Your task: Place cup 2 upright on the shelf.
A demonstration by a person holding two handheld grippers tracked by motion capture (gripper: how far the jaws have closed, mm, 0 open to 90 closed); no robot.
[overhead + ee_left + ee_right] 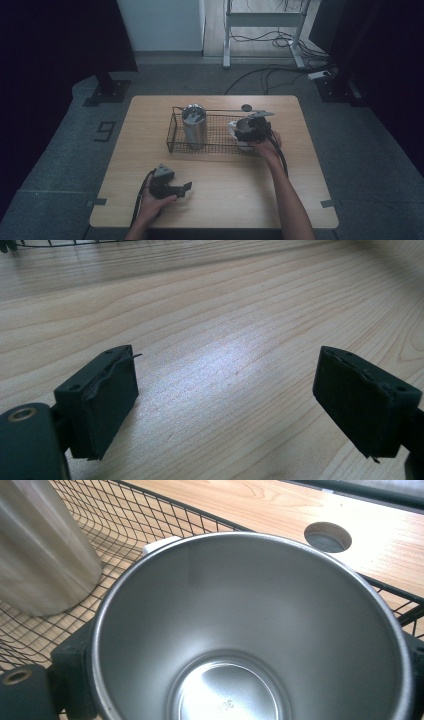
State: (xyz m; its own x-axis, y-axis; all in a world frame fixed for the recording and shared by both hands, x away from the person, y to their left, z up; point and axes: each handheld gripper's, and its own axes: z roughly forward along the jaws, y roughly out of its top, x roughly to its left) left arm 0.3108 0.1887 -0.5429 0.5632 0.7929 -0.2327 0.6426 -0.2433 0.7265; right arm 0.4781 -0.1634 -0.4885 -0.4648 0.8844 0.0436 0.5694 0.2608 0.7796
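Steel cup [250, 630] interior; left gripper [227, 395] fingers apart.

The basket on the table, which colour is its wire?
Black wire mesh basket, seen best in the right gripper view.

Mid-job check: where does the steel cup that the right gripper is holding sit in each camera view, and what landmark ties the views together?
High view: the steel cup sits right of centre, at the right end of the wire basket, with the right gripper around it.
Left gripper view: not in it; bare table and open jaws.
Right gripper view: the cup fills the centre, seen from above its mouth.
Shared landmark: the wire basket, whose edge shows at the top left of the left gripper view.
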